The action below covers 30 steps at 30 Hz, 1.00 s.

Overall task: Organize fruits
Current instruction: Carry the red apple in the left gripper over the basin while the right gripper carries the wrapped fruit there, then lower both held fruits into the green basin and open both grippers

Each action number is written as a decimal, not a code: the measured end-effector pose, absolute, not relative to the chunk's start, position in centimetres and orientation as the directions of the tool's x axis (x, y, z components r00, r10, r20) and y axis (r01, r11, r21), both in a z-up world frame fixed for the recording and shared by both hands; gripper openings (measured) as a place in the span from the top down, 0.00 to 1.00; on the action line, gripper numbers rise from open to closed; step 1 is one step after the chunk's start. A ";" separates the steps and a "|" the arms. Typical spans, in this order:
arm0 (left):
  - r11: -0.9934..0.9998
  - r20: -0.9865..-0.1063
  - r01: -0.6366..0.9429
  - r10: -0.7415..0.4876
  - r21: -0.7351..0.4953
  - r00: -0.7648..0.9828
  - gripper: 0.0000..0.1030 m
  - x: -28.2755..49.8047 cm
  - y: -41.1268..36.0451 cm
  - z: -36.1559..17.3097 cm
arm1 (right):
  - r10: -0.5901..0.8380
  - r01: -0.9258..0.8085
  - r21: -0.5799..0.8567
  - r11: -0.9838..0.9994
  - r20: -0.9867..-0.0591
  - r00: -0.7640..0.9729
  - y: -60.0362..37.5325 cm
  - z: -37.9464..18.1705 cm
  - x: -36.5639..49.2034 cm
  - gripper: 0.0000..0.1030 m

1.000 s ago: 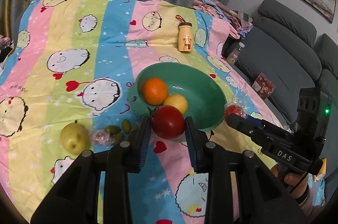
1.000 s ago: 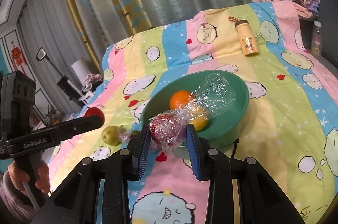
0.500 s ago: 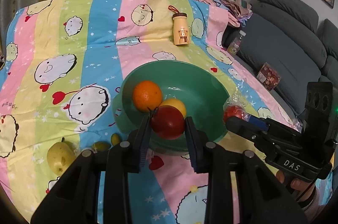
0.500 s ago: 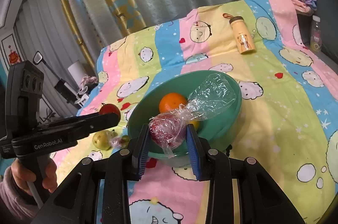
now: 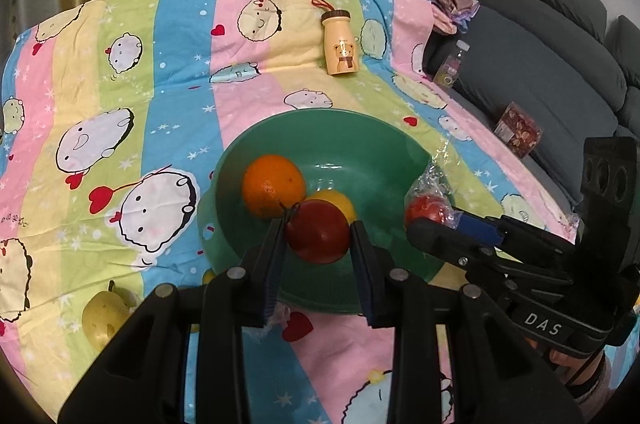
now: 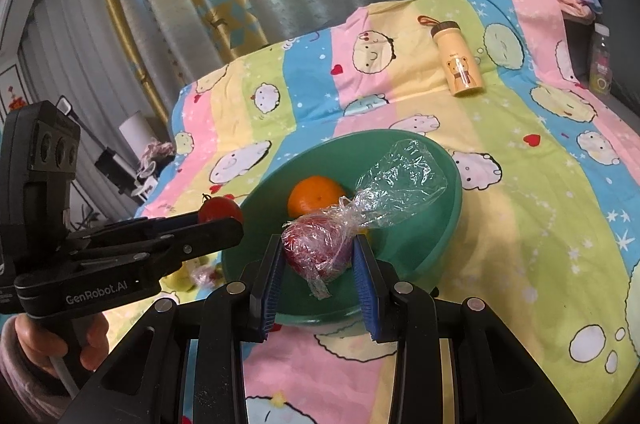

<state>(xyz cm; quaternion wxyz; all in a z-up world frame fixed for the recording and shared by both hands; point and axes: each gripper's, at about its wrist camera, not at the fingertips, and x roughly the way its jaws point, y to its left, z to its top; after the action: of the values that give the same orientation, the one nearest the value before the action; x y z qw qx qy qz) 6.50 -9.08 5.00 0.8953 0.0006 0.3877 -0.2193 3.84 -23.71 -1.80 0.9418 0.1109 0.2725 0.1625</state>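
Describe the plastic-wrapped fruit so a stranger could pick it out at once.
Find the green bowl on the striped cartoon bedsheet. At its near rim, the right claw grips a red fruit. Unlike the bare red fruit in the left claw, it is wrapped in crinkled clear plastic with a loose tail.

A deep green bowl point(image 5: 384, 144) sits on the striped cartoon bedspread, holding an orange point(image 5: 274, 185) and, just beside it, a yellow fruit point(image 5: 340, 202). A bare red apple point(image 5: 318, 232) hangs over the bowl's near rim. A second red fruit wrapped in crinkled clear plastic point(image 6: 316, 250) hangs there too, its loose plastic tail trailing over the bowl. A yellow-green pear point(image 5: 102, 316) lies on the cloth outside the bowl.
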 end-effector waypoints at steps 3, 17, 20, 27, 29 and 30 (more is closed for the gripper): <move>0.907 -0.708 0.392 -0.376 -0.152 0.598 0.69 7.0 -9.5 4.7 | 0.347 -0.227 0.288 0.930 -0.493 0.798 -23.5 -2.1 4.6 0.65; 0.911 -0.747 0.402 -0.332 -0.094 0.576 0.69 8.2 -10.9 3.6 | 0.322 -0.217 0.255 0.942 -0.511 0.797 -23.6 -2.7 5.1 0.65; 0.910 -0.749 0.405 -0.328 -0.087 0.575 0.69 8.1 -11.1 3.6 | 0.319 -0.216 0.252 0.943 -0.511 0.798 -23.5 -2.7 5.1 0.65; 0.911 -0.752 0.406 -0.317 -0.072 0.577 0.69 8.1 -11.3 3.5 | 0.317 -0.214 0.251 0.944 -0.511 0.799 -23.5 -2.6 5.0 0.65; 0.912 -0.754 0.405 -0.313 -0.068 0.578 0.69 8.2 -11.4 3.5 | 0.312 -0.211 0.247 0.946 -0.511 0.801 -23.6 -2.6 4.9 0.65; 0.912 -0.755 0.404 -0.311 -0.067 0.578 0.69 8.2 -11.4 3.5 | 0.310 -0.209 0.245 0.947 -0.512 0.801 -23.7 -2.6 5.0 0.65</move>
<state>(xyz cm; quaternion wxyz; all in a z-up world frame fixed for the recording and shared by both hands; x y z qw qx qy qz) 8.21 -11.43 3.45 0.8863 0.0564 0.4129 -0.2019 4.98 -23.65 -2.56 0.9448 0.0884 0.2840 0.1373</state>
